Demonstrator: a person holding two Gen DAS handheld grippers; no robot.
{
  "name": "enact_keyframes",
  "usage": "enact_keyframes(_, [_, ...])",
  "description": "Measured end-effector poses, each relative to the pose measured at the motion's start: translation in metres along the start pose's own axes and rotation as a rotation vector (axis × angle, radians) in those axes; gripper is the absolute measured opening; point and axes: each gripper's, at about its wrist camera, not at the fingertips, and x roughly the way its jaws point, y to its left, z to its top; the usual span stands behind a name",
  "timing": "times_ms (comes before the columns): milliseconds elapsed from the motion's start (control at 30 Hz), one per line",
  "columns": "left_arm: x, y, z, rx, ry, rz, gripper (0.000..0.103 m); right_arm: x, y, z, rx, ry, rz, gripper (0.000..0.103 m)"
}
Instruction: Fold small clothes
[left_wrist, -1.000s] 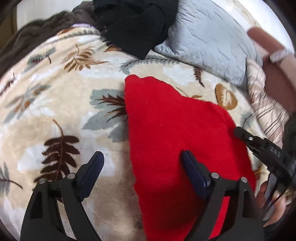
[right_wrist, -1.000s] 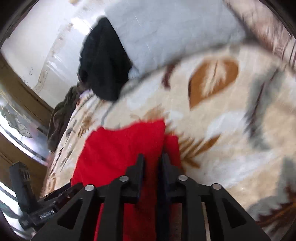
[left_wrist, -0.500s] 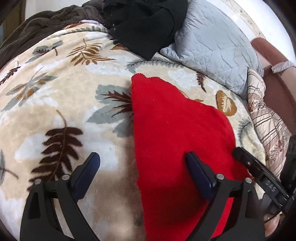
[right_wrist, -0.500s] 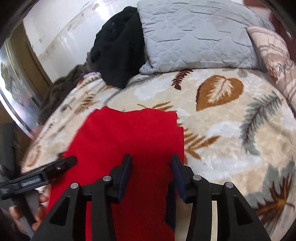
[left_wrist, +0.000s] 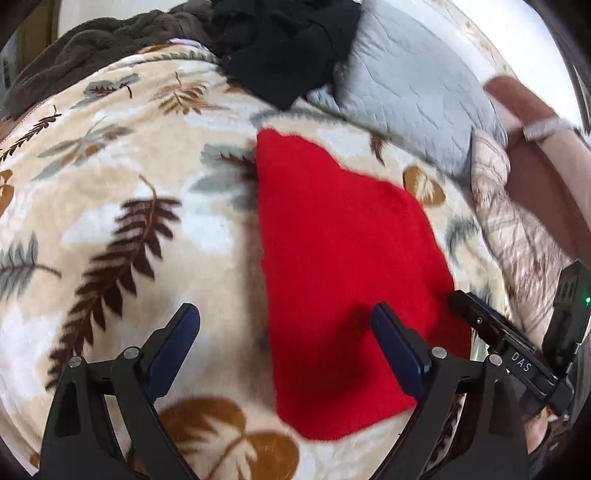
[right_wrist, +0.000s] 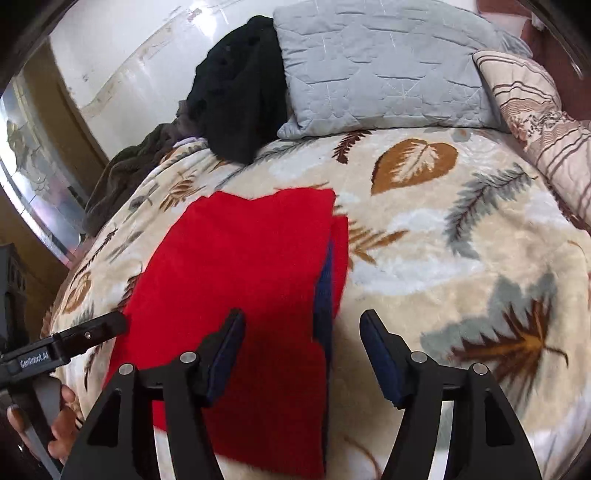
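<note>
On the leaf-patterned blanket (right_wrist: 424, 236) covering the bed, below a grey pillow (right_wrist: 373, 70), the folded red garment (right_wrist: 243, 280) lay flat, while the left tongs (left_wrist: 284, 343) and right tongs (right_wrist: 301, 350) hovered spread, pinching nothing.

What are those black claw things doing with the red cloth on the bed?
A person is folding a red cloth on a leaf-print blanket, with a pincer tool in each hand. Right now both the left gripper and the right gripper are open and hold nothing. The cloth lies flat, folded over itself, with a dark blue strip along its right edge. A grey pillow and black clothes sit behind it.
</note>
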Motion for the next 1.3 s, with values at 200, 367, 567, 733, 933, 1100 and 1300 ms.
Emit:
enact_keyframes(200, [0.012, -0.01, -0.01, 0.002, 0.055, -0.004, 0.095, -0.01, -0.009, -0.006, 0.028, -0.005, -0.023, 0.075])
enact_keyframes(367, [0.007, -0.015, -0.012, 0.024, 0.025, 0.031, 0.095, 0.0, -0.011, -0.011, 0.008, 0.032, -0.09, 0.085])
enact_keyframes(567, [0.002, -0.006, -0.01, -0.005, 0.015, -0.046, 0.095, -0.017, -0.004, -0.003, -0.013, -0.075, -0.124, 0.087])
enact_keyframes(733, [-0.007, -0.012, 0.008, 0.05, -0.049, -0.007, 0.095, 0.004, 0.012, 0.009, -0.125, -0.083, -0.195, 0.098])
enact_keyframes(933, [0.034, -0.003, -0.006, 0.023, 0.028, -0.017, 0.103, 0.029, -0.002, -0.003, -0.076, -0.003, -0.142, 0.103])
enact_keyframes(1100, [0.037, 0.005, -0.004, -0.026, 0.065, -0.084, 0.103, 0.034, -0.027, -0.007, 0.137, 0.059, -0.027, 0.103])
enact_keyframes(1300, [0.036, 0.005, -0.008, -0.031, 0.046, -0.098, 0.103, 0.032, -0.034, -0.01, 0.197, 0.061, 0.028, 0.103])
